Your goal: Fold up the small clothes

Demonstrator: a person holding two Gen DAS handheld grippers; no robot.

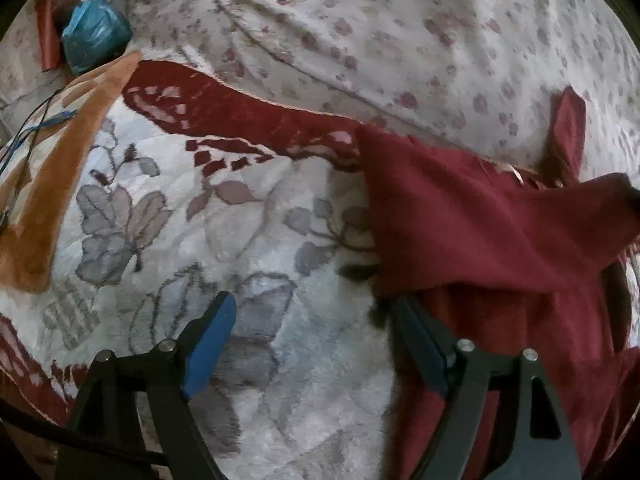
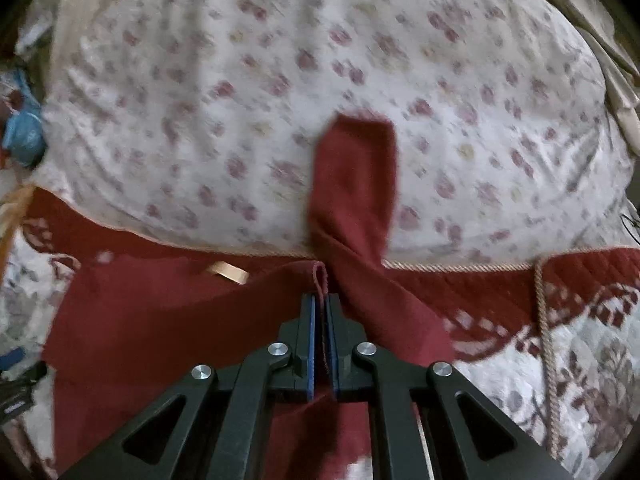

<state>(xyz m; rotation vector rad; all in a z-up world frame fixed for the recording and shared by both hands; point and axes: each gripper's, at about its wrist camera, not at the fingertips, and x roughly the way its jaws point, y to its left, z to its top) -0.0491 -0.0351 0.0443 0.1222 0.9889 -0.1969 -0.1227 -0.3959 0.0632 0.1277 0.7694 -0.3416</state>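
Right wrist: tongs (image 2: 322,300) pinch soft maroon garment (image 2: 160,312) hem.

Left wrist view: looks forward and down along spread fingers, close over the blanket (image 1: 256,216). Right wrist view: forward along closed fingers, equally close, aimed at the flowered pillow (image 2: 280,80). Shared: maroon garment (image 1: 480,220) (image 2: 160,300), right of left tongs, under right tongs; pillow beyond both.

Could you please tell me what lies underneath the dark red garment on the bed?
The dark red garment rests on a floral quilted blanket with a maroon border; its sleeve reaches onto the flowered sheet. The right gripper pinches its edge. Anything beneath the cloth is hidden.
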